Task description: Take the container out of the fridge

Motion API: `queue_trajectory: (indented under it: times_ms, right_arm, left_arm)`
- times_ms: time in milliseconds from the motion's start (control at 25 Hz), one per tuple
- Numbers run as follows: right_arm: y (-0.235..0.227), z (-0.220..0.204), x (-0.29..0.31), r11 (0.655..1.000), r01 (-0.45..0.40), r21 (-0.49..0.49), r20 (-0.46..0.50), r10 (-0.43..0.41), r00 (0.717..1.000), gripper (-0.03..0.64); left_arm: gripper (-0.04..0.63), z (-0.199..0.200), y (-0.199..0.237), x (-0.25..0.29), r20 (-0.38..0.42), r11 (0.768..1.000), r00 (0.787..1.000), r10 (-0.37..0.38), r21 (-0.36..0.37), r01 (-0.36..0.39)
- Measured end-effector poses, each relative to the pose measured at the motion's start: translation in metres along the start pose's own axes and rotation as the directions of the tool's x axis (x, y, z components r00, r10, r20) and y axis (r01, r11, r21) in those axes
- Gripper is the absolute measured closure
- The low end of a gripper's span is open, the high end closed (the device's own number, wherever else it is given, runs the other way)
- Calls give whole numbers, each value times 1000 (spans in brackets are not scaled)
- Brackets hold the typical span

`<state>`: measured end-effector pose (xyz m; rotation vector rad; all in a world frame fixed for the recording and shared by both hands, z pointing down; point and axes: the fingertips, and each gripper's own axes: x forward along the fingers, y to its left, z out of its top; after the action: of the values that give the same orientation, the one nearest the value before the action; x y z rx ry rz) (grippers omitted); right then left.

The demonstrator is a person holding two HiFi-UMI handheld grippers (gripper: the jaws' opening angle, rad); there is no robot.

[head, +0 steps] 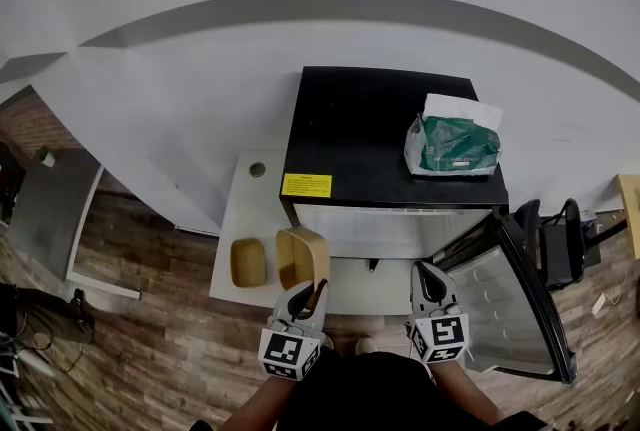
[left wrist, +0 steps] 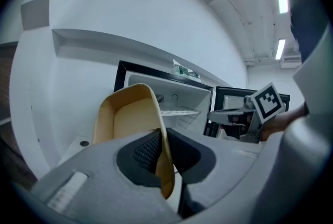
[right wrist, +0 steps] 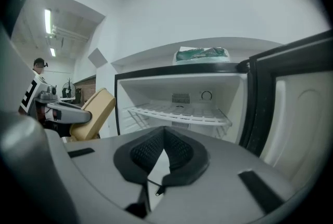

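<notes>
While clamped, container (head: pixel 303 259) sideways, mouth leftward

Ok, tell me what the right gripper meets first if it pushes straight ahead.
Probably the wire shelf inside the open fridge; nothing shows between it and the right gripper, though depth is unclear.

Unreadable yellow label (head: pixel 306 185) on the fridge (head: pixel 370 129)

L gripper (head: pixel 306 297) jaws tight on container (head: pixel 300 255) wall; R gripper (head: pixel 429 273) jaws together, empty.
</notes>
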<state>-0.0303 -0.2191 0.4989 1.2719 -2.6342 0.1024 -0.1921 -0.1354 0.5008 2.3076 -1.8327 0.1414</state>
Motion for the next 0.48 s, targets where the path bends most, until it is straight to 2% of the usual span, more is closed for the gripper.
queue_trajectory:
  times_ms: [480]
  right_arm:
    - [-10, -3, 2, 999, 24, -38, -19, -25, 999, 618]
  left_arm:
    - [558, -5, 16, 6, -7, 1000, 1000, 22, 6, -22]
